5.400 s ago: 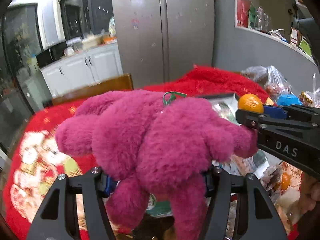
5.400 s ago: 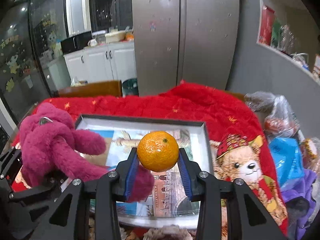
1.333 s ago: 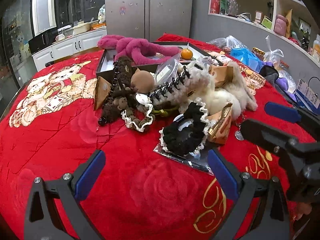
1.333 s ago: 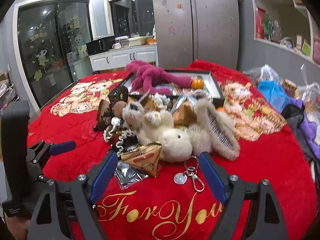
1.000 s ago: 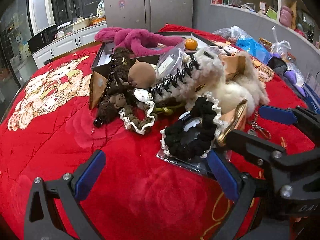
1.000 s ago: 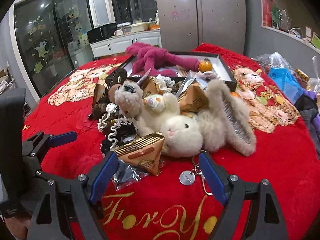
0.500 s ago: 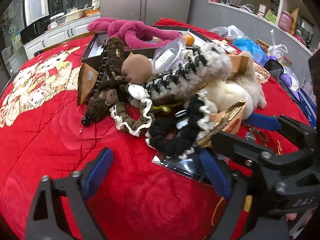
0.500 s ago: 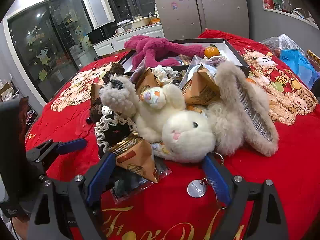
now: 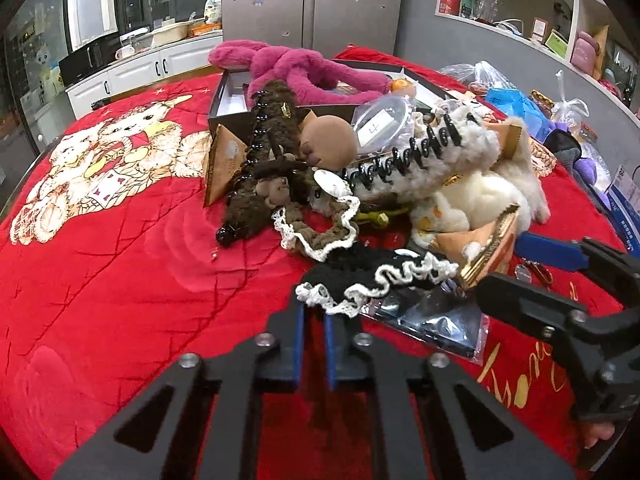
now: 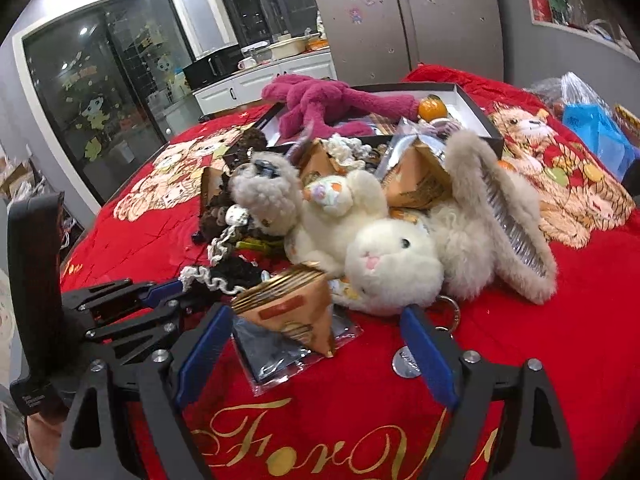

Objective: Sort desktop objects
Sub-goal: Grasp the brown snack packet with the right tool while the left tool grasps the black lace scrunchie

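Note:
A black scrunchie with white lace trim (image 9: 360, 268) (image 10: 232, 270) lies at the near edge of a pile on the red blanket (image 9: 120, 280). My left gripper (image 9: 313, 316) (image 10: 176, 286) is closing and pinches the scrunchie's lace end between its blue pads. A tan triangular snack packet (image 10: 292, 308) (image 9: 486, 240) rests on a silver foil bag (image 10: 272, 348). My right gripper (image 10: 316, 314) (image 9: 502, 264) straddles the packet. Its jaws stand wide, closing slightly, and the pads are clear of it. A white bunny plush (image 10: 392, 264) lies just behind.
The pile also holds a fuzzy hair claw (image 9: 420, 156), a brown hair claw (image 9: 272, 128) and a brown lace scrunchie (image 9: 320, 232). Behind, a black box (image 10: 476, 116) holds a pink plush (image 10: 320, 108) and a mandarin (image 10: 432, 109). Plastic bags (image 9: 508, 104) crowd the right edge.
The left jaws have gone from wide open to nearly shut on the black scrunchie's lace end. Both grippers edged closer to the pile. The right jaws stay wide around the packet.

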A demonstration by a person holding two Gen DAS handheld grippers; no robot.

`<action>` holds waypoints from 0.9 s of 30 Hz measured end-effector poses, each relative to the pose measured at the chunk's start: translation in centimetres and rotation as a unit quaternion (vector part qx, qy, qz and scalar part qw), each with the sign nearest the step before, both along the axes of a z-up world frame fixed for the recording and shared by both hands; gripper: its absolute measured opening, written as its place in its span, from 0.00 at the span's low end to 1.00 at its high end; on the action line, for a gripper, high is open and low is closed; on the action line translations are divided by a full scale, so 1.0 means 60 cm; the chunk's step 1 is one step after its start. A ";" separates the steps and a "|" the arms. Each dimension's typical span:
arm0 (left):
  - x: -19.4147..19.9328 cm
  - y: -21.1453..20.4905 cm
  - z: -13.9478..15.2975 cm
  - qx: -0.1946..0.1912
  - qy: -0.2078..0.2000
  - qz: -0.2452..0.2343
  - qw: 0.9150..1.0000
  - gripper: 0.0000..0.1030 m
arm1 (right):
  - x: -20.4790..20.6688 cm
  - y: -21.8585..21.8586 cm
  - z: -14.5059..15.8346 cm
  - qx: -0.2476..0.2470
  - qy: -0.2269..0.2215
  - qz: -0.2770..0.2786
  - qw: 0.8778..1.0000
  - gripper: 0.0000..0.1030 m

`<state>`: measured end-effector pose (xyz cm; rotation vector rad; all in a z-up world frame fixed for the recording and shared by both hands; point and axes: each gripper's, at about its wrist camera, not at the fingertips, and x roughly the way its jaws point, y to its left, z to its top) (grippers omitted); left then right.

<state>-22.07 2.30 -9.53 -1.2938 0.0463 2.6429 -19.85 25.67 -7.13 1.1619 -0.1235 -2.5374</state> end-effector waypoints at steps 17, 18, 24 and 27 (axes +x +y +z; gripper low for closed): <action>0.029 -0.013 0.020 0.025 0.015 0.001 1.000 0.01 | 0.008 -0.029 0.009 0.006 0.023 0.033 0.999 0.27; 0.031 -0.013 0.024 0.025 0.018 0.001 1.000 0.01 | 0.011 -0.029 0.015 0.006 0.027 0.034 0.999 0.26; 0.054 -0.017 0.046 0.031 0.032 0.003 0.999 0.01 | 0.034 -0.032 0.036 0.002 0.043 0.040 0.998 0.24; 0.064 -0.020 0.056 0.034 0.038 0.004 0.999 0.01 | 0.048 -0.033 0.048 0.002 0.049 0.041 0.998 0.24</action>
